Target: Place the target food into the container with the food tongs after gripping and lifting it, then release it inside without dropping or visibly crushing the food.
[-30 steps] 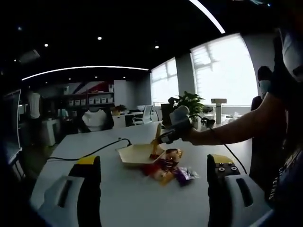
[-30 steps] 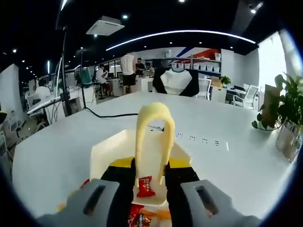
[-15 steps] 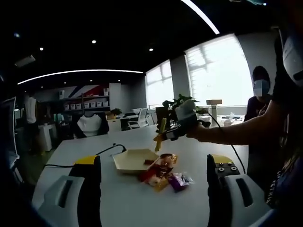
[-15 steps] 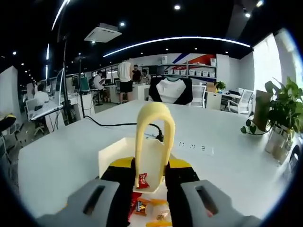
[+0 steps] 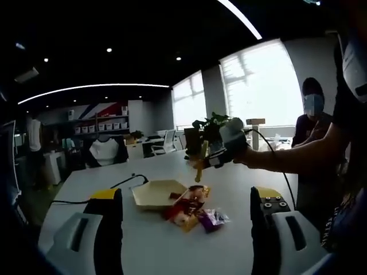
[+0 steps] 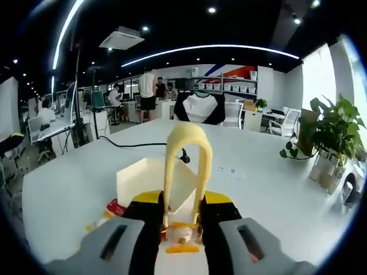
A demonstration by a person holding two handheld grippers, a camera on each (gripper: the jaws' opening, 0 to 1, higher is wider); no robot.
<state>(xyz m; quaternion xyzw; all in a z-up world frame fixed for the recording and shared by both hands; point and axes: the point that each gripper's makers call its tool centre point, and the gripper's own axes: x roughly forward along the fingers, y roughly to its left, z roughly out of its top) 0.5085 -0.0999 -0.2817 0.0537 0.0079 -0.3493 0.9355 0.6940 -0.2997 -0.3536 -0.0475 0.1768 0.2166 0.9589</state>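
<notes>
Right gripper (image 6: 182, 220) clamps the tongs (image 6: 184, 172), tips pointing down over snacks (image 5: 192, 209) beside the tray (image 5: 156, 193). Left gripper (image 5: 184, 229) gapes wide, holding nothing.

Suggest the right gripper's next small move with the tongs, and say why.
Probably lower the tongs onto a snack in the pile: the right gripper holds them above the table, nothing shows between their tips, and most packets lie beside the container.

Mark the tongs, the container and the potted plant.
tongs (image 6: 187, 137): right gripper view, top of the yellow loop.
container (image 6: 137, 177): right gripper view, left wall.
potted plant (image 6: 332, 129): right gripper view, leaves.
</notes>
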